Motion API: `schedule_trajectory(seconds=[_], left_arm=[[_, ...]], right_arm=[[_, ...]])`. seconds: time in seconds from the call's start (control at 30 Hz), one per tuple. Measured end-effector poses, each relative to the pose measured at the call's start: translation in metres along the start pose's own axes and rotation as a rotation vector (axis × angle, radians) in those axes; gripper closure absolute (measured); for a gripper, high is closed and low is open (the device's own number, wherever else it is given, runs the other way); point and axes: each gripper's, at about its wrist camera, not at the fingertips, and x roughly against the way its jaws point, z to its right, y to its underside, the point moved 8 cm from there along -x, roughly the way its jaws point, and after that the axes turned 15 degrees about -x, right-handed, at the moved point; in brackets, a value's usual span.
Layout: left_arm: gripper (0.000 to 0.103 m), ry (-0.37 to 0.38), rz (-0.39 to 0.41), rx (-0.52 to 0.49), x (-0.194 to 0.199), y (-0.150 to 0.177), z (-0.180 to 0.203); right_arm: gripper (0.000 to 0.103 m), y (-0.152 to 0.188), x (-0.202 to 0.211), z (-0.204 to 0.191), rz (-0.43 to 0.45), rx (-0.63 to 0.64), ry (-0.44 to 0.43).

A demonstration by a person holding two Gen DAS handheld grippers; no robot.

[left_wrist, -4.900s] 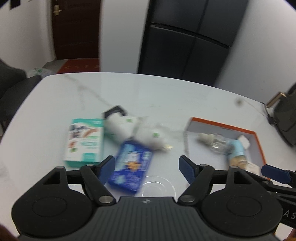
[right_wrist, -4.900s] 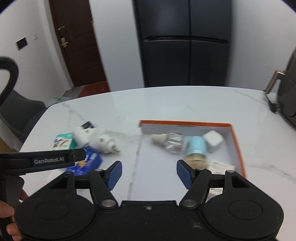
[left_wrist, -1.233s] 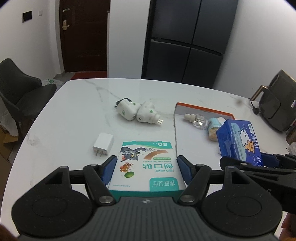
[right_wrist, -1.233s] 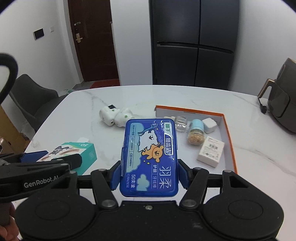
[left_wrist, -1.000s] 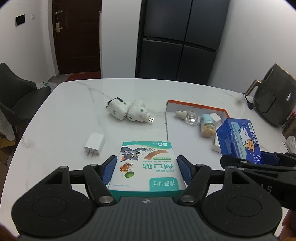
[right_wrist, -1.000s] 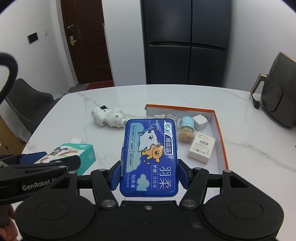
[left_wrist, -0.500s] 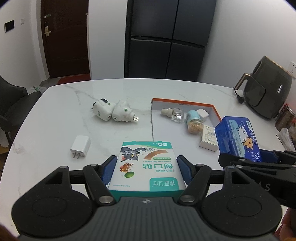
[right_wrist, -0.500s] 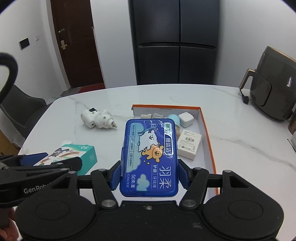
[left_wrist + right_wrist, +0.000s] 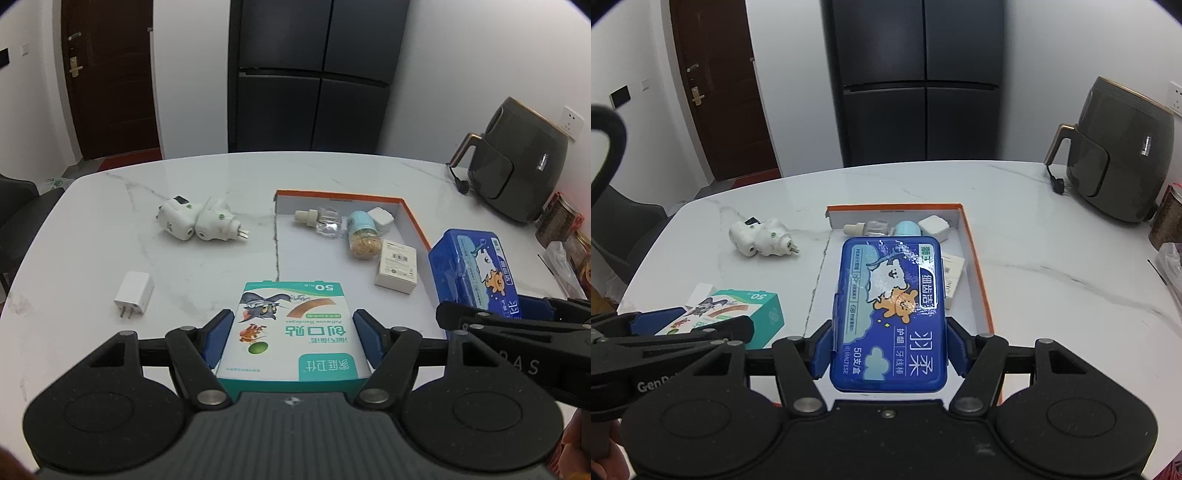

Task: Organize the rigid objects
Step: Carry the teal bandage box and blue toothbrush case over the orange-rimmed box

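My left gripper [image 9: 291, 336] is shut on a teal bandage box [image 9: 291, 328], held above the white marble table [image 9: 92, 229]. My right gripper [image 9: 890, 350] is shut on a blue floss-pick case [image 9: 892, 310], held over the orange-rimmed tray [image 9: 975, 251]. The same blue case [image 9: 476, 269] shows at the right of the left wrist view. The tray [image 9: 413, 218] holds a clear bottle [image 9: 321, 221], a jar with a pale blue lid [image 9: 364, 236], a white cube [image 9: 382, 218] and a small white box [image 9: 397, 266].
Two white plug-in devices [image 9: 195, 221] lie left of the tray, and a white charger [image 9: 133, 293] lies nearer the front left. A dark air fryer [image 9: 517, 162] stands at the back right, with jars [image 9: 557, 221] at the right edge. A dark chair [image 9: 617, 229] stands at the left.
Both grippers have shifted across the table with their boxes still held; the tray and the plug-in devices now appear further left in both views, and the air fryer has come further into view.
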Motion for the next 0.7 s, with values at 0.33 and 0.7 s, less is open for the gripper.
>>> schedule_trajectory(seconds=[0.33, 0.7], left_arm=[[0.032, 0.022, 0.002, -0.026, -0.01, -0.009, 0.016], [0.032, 0.033, -0.003, -0.037, -0.018, -0.014, 0.026]], right_arm=[[0.03, -0.006, -0.004, 0.02, 0.003, -0.031, 0.027], [0.03, -0.011, -0.008, 0.033, 0.001, -0.051, 0.04]])
